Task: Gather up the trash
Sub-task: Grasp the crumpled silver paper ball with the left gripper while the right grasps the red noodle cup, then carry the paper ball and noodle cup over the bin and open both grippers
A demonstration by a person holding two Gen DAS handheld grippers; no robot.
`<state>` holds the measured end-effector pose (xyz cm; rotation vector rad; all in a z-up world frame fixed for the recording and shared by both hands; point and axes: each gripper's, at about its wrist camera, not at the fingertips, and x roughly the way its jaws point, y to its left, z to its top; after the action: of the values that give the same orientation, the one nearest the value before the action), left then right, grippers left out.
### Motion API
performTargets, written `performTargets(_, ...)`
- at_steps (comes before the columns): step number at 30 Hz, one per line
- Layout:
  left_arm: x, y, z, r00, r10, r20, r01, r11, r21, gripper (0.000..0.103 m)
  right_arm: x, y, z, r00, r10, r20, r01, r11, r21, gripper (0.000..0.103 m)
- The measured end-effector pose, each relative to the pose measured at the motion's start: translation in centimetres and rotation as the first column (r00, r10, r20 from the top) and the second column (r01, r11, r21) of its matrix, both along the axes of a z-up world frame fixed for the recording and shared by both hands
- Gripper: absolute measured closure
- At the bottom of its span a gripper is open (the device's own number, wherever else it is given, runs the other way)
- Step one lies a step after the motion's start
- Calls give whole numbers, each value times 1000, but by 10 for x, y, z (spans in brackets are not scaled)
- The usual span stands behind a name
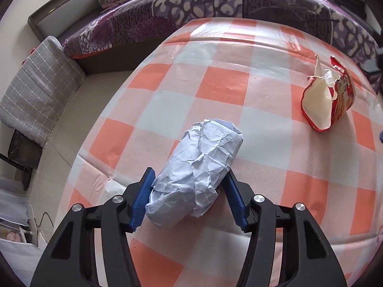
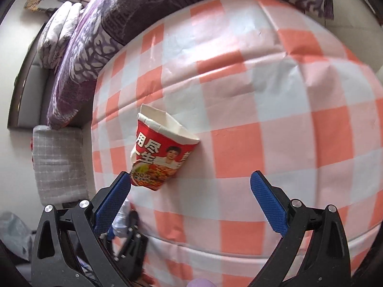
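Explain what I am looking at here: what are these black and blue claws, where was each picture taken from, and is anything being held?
A person holds a two-finger gripper in each hand, each carrying its own camera looking along its fingers. The left-hand view shows the left gripper with its blue pads pressed on a crumpled paper wad. The right-hand view shows the right gripper wide open and empty, near a torn red noodle cup lying on the checked tablecloth. That cup also appears far right in the left view. Behind the table lies patterned purple bedding.

Both wrist views angled steeply down, close over the checked bench (image 1: 215, 76). Shared between views: crushed noodle cup (image 2: 162, 150), purple bedding (image 1: 167, 12).
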<state>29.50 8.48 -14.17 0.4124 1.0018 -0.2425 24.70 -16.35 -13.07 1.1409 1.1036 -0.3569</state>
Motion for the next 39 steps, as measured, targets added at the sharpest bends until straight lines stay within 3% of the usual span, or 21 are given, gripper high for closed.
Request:
performTargets(3,-8,5,0,1000,-3,22,3,1000,-25,48,16,13,-6,997,-77,15,77,997,17,7)
performTargets(9,-17,11,0,999,11,38,-9,998,-57,49,36,15,-17,997,-68,-39,65,995,-70,8)
performTargets(11,-18,13,0,999,22,35,-20,997,-70,49,37,13,-20,997,-59,-47,53,993,-103,13)
performTargets(13,-18,15,2,999,40,29,-38,996,-81,50,39,14,-15,1000,1,-30,-5,991,-134,44)
performTargets(17,-19,21,12,996,88,-1,-87,989,-123,51,32,14,-4,998,60,19,-56,987,-150,60)
performTargets(19,-22,25,22,993,118,-16,-119,981,-155,51,27,16,8,994,106,32,-98,976,-196,80)
performTargets(25,-46,33,74,981,193,-13,-190,954,-233,51,-5,19,51,962,250,114,-213,941,-264,82)
performTargets(33,-99,26,143,960,280,3,-259,893,-369,51,-68,23,119,852,456,256,-330,849,-412,83)
performTargets(39,-137,8,165,943,333,-5,-300,841,-450,51,-114,18,152,797,528,294,-334,790,-514,83)
